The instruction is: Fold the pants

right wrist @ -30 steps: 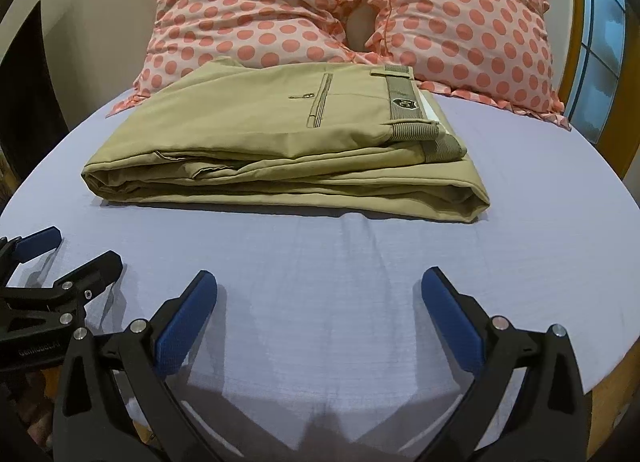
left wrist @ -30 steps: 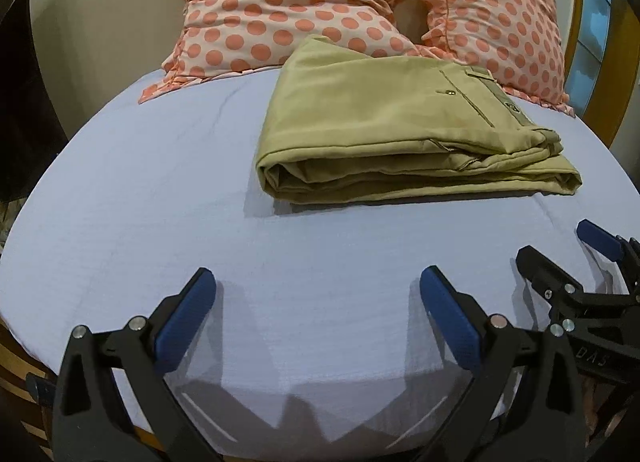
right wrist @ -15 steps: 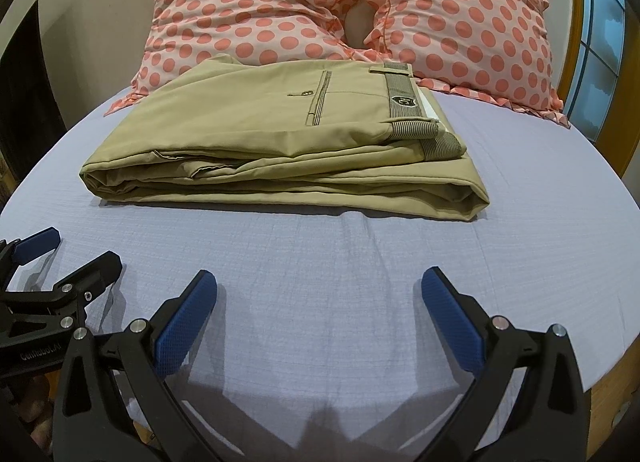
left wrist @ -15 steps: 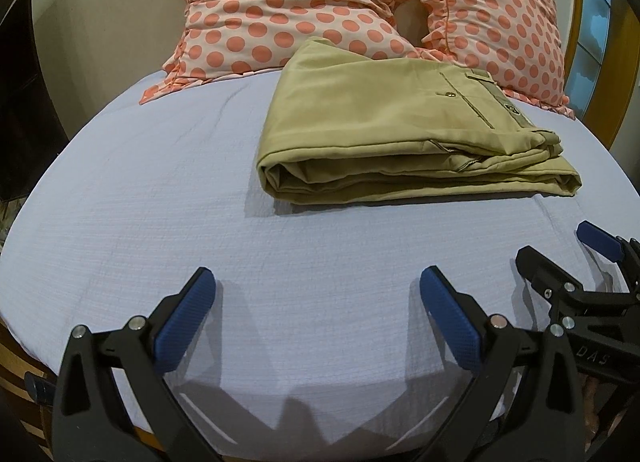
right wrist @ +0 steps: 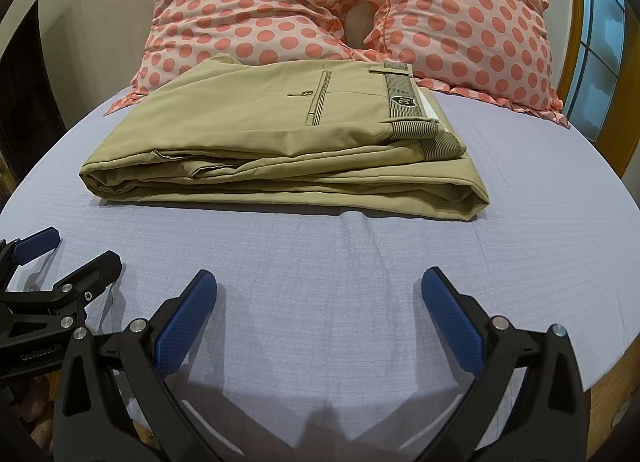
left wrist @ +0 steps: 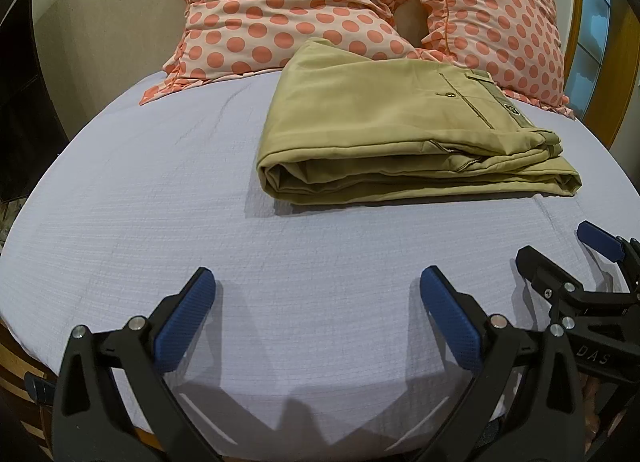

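The khaki pants lie folded in a flat stack on the lilac bed sheet, back pocket and waistband on top. They also show in the right wrist view. My left gripper is open and empty, over the sheet near the bed's front edge, well short of the pants. My right gripper is open and empty too, in front of the stack. Each gripper shows at the edge of the other's view: the right one, the left one.
Two polka-dot pillows lean against the wall behind the pants. The sheet ends at a wooden bed edge at the front. A window with a wooden frame is at the right.
Both grippers have drifted very slightly; the pants sit a touch lower in both views. Nothing was gripped or released.
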Available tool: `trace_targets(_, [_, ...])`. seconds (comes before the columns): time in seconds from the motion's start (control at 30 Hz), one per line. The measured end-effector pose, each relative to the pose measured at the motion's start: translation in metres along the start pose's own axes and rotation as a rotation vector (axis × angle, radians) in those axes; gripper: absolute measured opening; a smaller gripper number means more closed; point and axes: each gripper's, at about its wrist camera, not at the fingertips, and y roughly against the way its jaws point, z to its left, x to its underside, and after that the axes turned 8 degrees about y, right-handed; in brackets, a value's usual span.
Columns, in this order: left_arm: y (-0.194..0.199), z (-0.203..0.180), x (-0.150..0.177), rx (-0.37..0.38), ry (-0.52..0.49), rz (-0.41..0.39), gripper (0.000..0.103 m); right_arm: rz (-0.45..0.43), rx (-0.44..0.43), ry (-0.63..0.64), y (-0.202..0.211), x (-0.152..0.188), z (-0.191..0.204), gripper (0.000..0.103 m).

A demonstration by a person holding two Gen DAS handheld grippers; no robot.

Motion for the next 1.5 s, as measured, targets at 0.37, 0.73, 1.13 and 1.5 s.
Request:
trace_targets(0.37, [-0.0002,-0.0004,0.0001,0.0,0.001,0.0,0.101,0.0,-0.001,0.001,0.0001,0.0001,-0.0004,0.102])
trace_targets(0.73, [-0.0002,-0.0004,0.0,0.0,0.001,0.0,0.101,0.001,-0.002,0.002,0.0003,-0.0001,-0.0009,0.102])
trace_targets(1.13, [0.0007,0.0001,0.0002,0.003,0.004,-0.014,0.101,0.0,-0.002,0.003,0.0003,0.0002,-0.0012,0.102])
trace_targets(1.5, [0.0,0.0003,0.001,0.001,0.001,-0.01,0.101,0.001,-0.002,0.003,0.0004,-0.0004,-0.0006,0.102])
